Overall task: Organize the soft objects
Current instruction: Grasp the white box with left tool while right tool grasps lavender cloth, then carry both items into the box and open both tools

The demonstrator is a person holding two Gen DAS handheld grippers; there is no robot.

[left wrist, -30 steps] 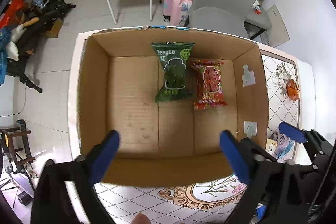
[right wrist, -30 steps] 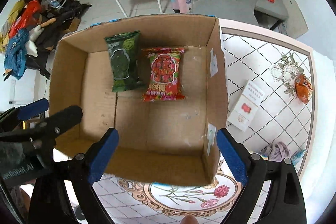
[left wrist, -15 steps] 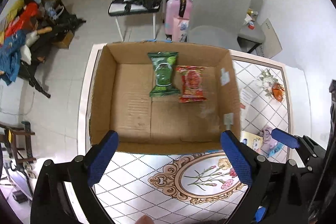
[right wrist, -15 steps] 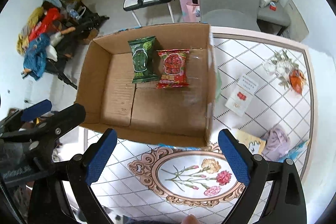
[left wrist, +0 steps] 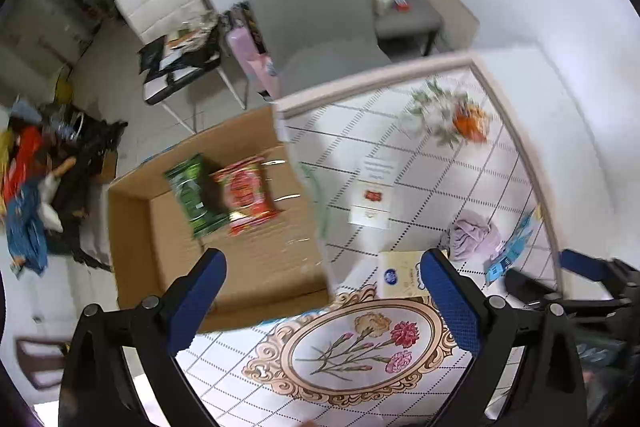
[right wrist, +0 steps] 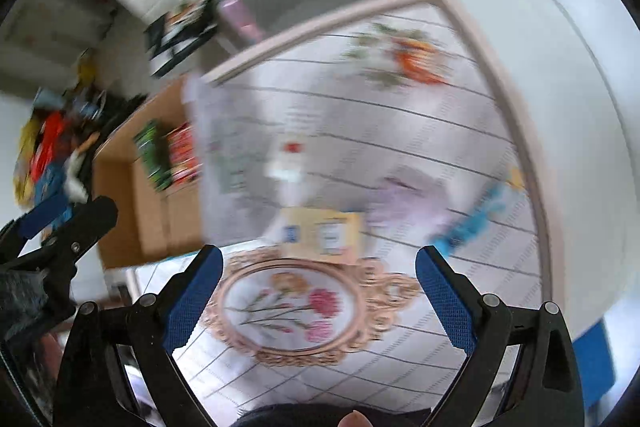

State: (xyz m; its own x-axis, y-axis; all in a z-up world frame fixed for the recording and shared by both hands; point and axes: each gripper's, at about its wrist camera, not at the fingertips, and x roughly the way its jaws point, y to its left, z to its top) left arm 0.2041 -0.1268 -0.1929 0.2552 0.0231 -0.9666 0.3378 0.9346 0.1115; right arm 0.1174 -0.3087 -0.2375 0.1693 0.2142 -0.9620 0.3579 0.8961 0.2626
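An open cardboard box (left wrist: 160,267) stands at the table's left end with a green snack packet (left wrist: 194,195) and a red snack packet (left wrist: 246,193) inside. On the tablecloth lie a white packet (left wrist: 372,197), a yellow packet (left wrist: 402,273), a lilac cloth (left wrist: 472,233), a blue packet (left wrist: 514,253) and an orange packet (left wrist: 470,119). My left gripper (left wrist: 322,273) is open and empty above the box's near right corner. My right gripper (right wrist: 318,269) is open and empty above the yellow packet (right wrist: 320,233); its view is blurred.
The table's far edge (left wrist: 380,75) borders grey chairs (left wrist: 316,7) and a white wall. A white chair (left wrist: 160,3) with clutter and a pile of clothes (left wrist: 28,187) stand on the floor to the left. A flower medallion (left wrist: 356,347) is printed on the cloth near me.
Both grippers have pulled back from over the box and swung to the right, so the tablecloth with its loose items now fills the views. Both stay open and empty.
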